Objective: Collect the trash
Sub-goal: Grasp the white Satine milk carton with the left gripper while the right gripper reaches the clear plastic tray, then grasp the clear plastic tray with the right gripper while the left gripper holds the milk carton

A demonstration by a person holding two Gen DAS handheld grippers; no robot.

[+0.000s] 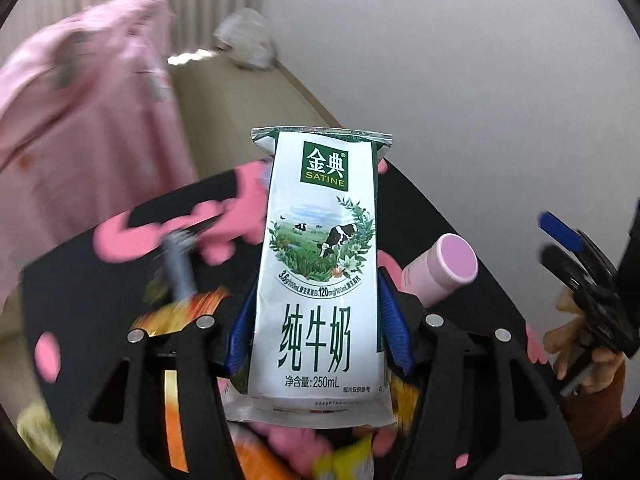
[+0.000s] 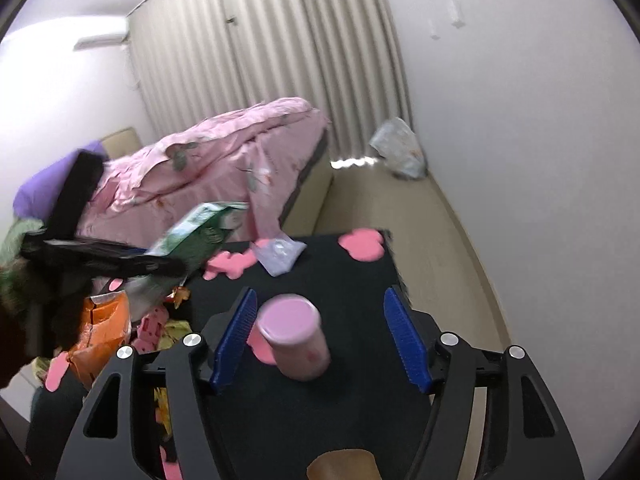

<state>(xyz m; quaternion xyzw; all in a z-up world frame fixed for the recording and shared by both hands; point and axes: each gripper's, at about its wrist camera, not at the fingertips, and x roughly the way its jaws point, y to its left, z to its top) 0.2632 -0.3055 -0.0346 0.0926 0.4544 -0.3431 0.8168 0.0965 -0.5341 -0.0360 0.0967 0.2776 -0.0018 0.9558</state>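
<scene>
Left gripper (image 1: 320, 320): my jaws are clamped on the milk pouch (image 1: 320, 272), at its lower half; I judge it soft and light, so hold its flat sides gently.
Right gripper (image 2: 320, 340): my jaws stand apart around the bottle (image 2: 294, 340), not touching; probably stiff, smooth, may roll.
Mat (image 2: 360, 280): black with pink shapes; a clear bag (image 2: 280, 254) lies on the far part.
Room: pink bed (image 2: 208, 164), curtain (image 2: 260, 48), white bag (image 2: 400, 148) in the corner.

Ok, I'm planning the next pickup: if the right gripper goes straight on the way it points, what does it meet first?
Most likely the pink bottle, which lies on the black cloth between the open right gripper fingers. Depth is unclear, so it may sit slightly below the line.
</scene>
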